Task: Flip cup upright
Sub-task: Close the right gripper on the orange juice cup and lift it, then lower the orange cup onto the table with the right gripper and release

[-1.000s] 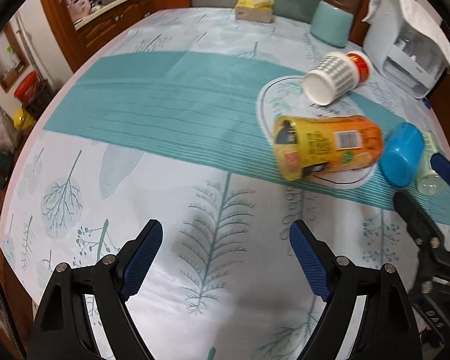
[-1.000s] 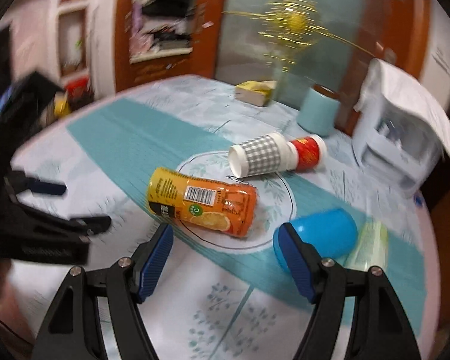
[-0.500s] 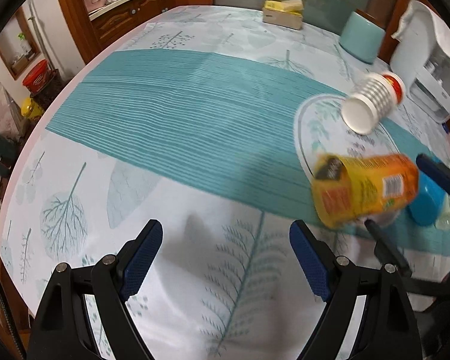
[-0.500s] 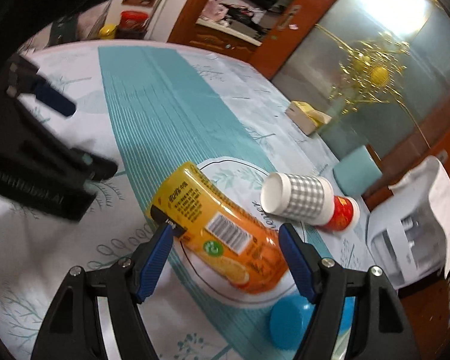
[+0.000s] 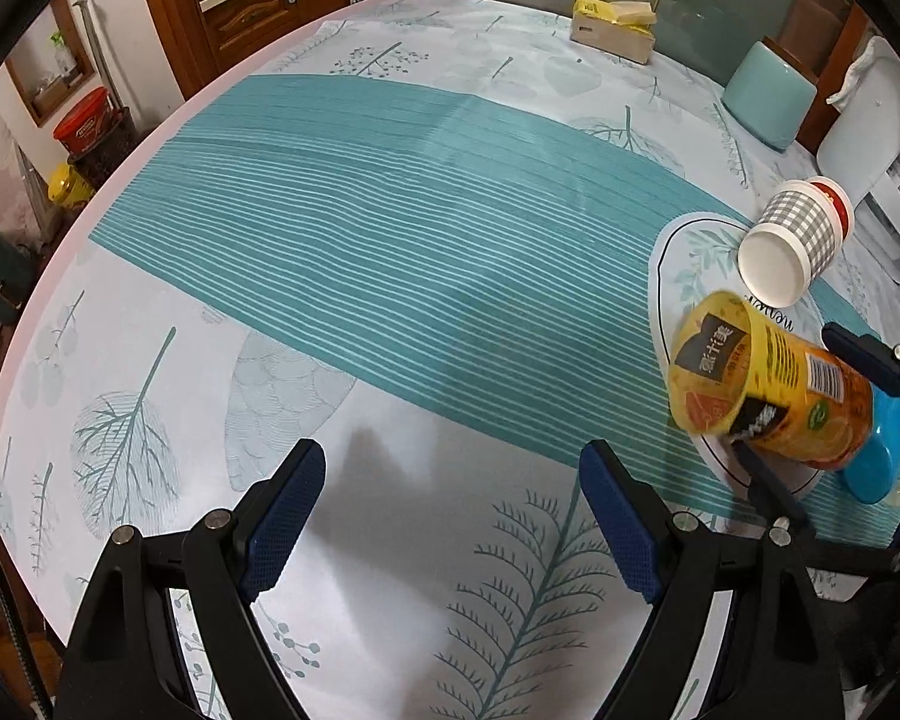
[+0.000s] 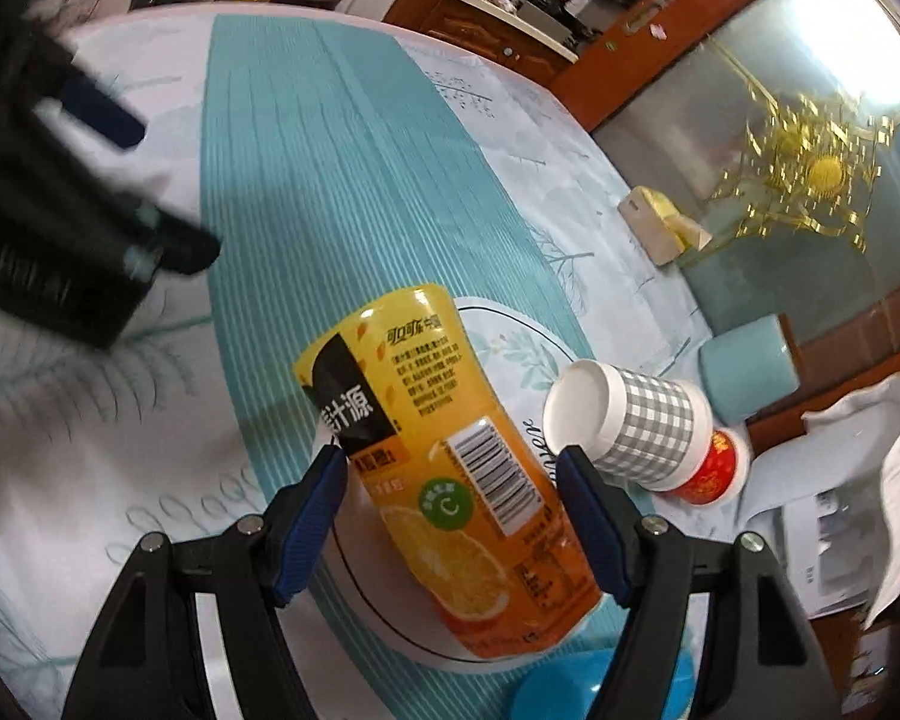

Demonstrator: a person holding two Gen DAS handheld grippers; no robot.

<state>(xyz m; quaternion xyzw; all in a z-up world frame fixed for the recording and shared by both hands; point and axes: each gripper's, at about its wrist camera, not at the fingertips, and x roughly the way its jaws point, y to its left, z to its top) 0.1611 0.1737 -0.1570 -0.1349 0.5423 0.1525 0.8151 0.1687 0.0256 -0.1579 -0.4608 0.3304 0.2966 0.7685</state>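
**Right claw straddling the tipped orange cup**

While the left claw (image 5: 450, 528) hangs spread and empty over bare cloth, the right claw (image 6: 450, 516) does the work. Its pads flank the orange cup (image 6: 450, 480), one on each side of the body; whether they already press the wall cannot be told. The cup lies tilted on the round mat (image 6: 510, 336), mouth end raised toward the teal stripe, base end low near the blue cup (image 6: 576, 684). In the left view the same cup (image 5: 774, 396) shows its open mouth, with the right claw's fingers (image 5: 864, 354) reaching around it. Grasping across the middle of the body probably gives the wrist a short lever for rotating the cup onto its base. The checked cup (image 6: 636, 426) lies on its side just beside the right pad, nested in a red cup (image 6: 714, 468); this closeness leaves little room, so a wide swing could knock it. The bench (image 5: 390, 540) ahead of the left claw offers open space for setting down.
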